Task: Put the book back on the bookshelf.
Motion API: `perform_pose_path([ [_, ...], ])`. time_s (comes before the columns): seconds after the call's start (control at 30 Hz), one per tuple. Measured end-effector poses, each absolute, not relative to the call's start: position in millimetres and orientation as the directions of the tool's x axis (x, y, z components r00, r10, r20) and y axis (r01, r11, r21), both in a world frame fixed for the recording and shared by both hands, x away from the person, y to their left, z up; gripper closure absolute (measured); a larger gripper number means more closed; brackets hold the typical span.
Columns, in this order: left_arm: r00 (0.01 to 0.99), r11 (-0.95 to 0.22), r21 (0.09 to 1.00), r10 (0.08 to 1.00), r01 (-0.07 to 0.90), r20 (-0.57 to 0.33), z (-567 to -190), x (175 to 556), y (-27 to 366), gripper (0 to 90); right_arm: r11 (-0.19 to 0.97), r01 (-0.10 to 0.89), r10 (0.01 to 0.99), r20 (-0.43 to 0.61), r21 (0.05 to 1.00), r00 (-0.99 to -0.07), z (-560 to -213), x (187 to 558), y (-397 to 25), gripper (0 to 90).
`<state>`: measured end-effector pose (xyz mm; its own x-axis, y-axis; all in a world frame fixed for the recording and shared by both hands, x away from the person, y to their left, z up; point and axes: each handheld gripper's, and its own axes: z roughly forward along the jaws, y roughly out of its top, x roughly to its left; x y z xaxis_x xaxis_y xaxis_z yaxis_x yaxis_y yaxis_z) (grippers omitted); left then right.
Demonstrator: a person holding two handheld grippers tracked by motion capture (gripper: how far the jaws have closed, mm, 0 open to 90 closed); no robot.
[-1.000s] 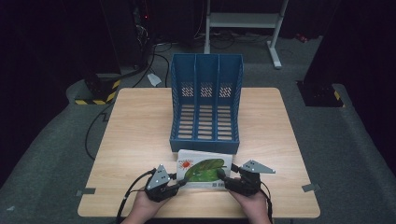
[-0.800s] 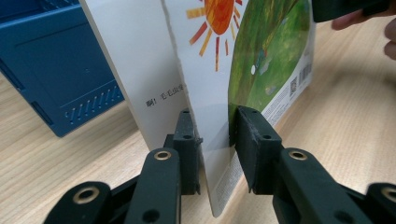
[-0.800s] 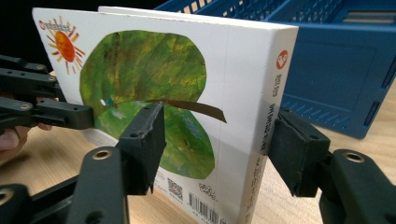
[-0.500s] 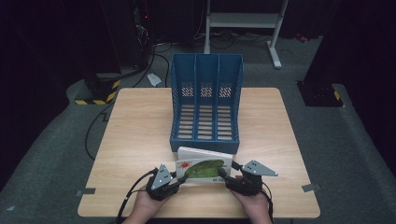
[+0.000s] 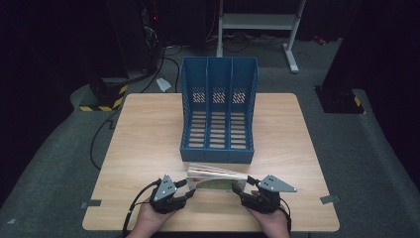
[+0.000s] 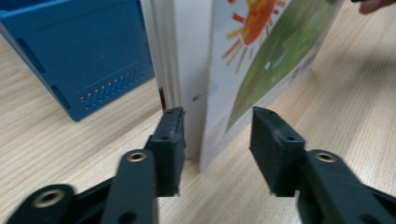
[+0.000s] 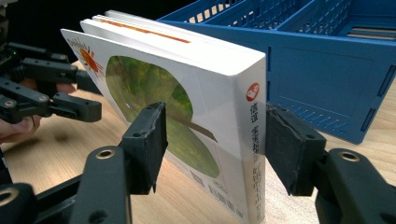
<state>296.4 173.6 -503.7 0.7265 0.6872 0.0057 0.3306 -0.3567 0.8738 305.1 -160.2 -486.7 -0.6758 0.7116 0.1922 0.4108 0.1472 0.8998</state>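
Book (image 5: 216,177) tipped from flat to standing on edge on the surface (image 5: 148,148), before the rack (image 5: 219,111). Left gripper (image 6: 215,140) and right gripper (image 7: 215,149) open, straddling its ends. Filing not yet done.

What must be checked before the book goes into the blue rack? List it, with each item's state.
1. Book standing on edge on the table: ok.
2. Left tool clamped on the book's end: not ok; it straddles the end with its jaws open.
3. Right tool pressing both covers near the spine: cannot tell.
4. Blue rack slots free: ok.
5. Rack right behind the book: ok.
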Motion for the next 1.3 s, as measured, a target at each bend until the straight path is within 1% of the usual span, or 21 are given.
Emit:
perform_pose_path([
  [0.1, 0.724, -0.348, 0.876, 0.689, 0.333, -0.001, -504.1, 296.6, 173.8, 46.2, 0.149, 0.401, 0.705, 0.188, 0.904, -0.684, -487.2, 304.5, -161.6, 40.8],
  [0.13, 0.724, -0.351, 0.875, 0.69, 0.333, 0.001, -504.6, 297.0, 173.3, 43.1, 0.165, 0.365, 0.701, 0.152, 0.916, -0.697, -489.0, 303.9, -162.4, 40.1],
  [0.2, 0.72, -0.351, 0.875, 0.694, 0.334, 0.003, -505.3, 297.4, 172.8, 42.6, 0.176, 0.346, 0.698, 0.131, 0.921, -0.704, -489.8, 303.6, -162.4, 39.7],
  [0.27, 0.717, -0.353, 0.875, 0.697, 0.33, 0.011, -505.4, 298.6, 173.3, 40.6, 0.212, 0.286, 0.686, 0.067, 0.935, -0.725, -492.1, 303.1, -162.0, 40.4],
  [0.3, 0.714, -0.343, 0.876, 0.701, 0.338, -0.001, -505.8, 298.3, 172.9, 40.1, 0.218, 0.295, 0.684, 0.07, 0.93, -0.726, -491.8, 303.6, -161.5, 40.5],
  [0.4, 0.709, -0.338, 0.88, 0.706, 0.333, 0.003, -505.7, 299.8, 175.3, 37.6, 0.222, 0.31, 0.681, 0.081, 0.924, -0.728, -486.5, 309.7, -158.6, 39.1],
  [0.43, 0.706, -0.322, 0.883, 0.708, 0.341, -0.015, -505.7, 300.0, 176.0, 37.2, 0.22, 0.31, 0.677, 0.084, 0.925, -0.732, -485.2, 311.9, -157.8, 33.3],
  [0.5, 0.7, -0.318, 0.885, 0.714, 0.34, -0.013, -505.4, 299.9, 176.9, 36.2, 0.216, 0.331, 0.663, 0.11, 0.919, -0.74, -481.6, 317.8, -154.8, 26.1],
  [0.6, 0.694, -0.316, 0.886, 0.72, 0.338, -0.009, -505.1, 300.3, 178.8, 35.4, 0.215, 0.352, 0.65, 0.136, 0.911, -0.748, -480.0, 325.2, -150.2, 24.1],
  [0.67, 0.687, -0.301, 0.887, 0.727, 0.35, -0.024, -505.2, 300.7, 180.7, 35.2, 0.211, 0.356, 0.645, 0.144, 0.91, -0.751, -479.9, 325.8, -149.5, 23.8],
  [0.8, 0.678, -0.276, 0.889, 0.733, 0.364, -0.05, -505.3, 301.7, 185.1, 35.7, 0.214, 0.361, 0.64, 0.149, 0.908, -0.754, -476.9, 327.2, -145.9, 26.8],
  [0.83, 0.677, -0.278, 0.889, 0.734, 0.364, -0.048, -505.3, 302.0, 185.8, 35.9, 0.207, 0.359, 0.64, 0.152, 0.91, -0.753, -475.5, 327.5, -145.8, 32.0],
  [0.87, 0.675, -0.279, 0.888, 0.736, 0.365, -0.046, -505.5, 302.3, 186.7, 36.0, 0.208, 0.349, 0.637, 0.144, 0.914, -0.757, -475.1, 327.1, -145.7, 34.9],
  [0.9, 0.675, -0.279, 0.888, 0.736, 0.365, -0.046, -505.5, 302.3, 186.7, 36.0, 0.208, 0.349, 0.637, 0.144, 0.914, -0.757, -475.1, 327.1, -145.7, 34.9],
  [0.97, 0.669, -0.266, 0.888, 0.74, 0.375, -0.061, -505.6, 302.6, 188.2, 36.5, 0.216, 0.325, 0.624, 0.126, 0.921, -0.771, -475.0, 325.6, -145.9, 39.2],
  [1.03, 0.667, -0.254, 0.889, 0.741, 0.38, -0.073, -504.6, 303.3, 191.1, 37.0, 0.212, 0.329, 0.601, 0.142, 0.92, -0.786, -474.3, 326.3, -148.5, 42.2],
  [1.23, 0.656, -0.25, 0.89, 0.751, 0.382, -0.07, -503.9, 305.1, 196.9, 37.1, 0.214, 0.309, 0.573, 0.137, 0.927, -0.808, -475.2, 323.0, -151.8, 45.5],
  [1.3, 0.645, -0.233, 0.889, 0.76, 0.393, -0.086, -504.4, 306.7, 200.6, 37.0, 0.213, 0.304, 0.569, 0.135, 0.928, -0.811, -475.3, 321.3, -152.7, 48.2],
])
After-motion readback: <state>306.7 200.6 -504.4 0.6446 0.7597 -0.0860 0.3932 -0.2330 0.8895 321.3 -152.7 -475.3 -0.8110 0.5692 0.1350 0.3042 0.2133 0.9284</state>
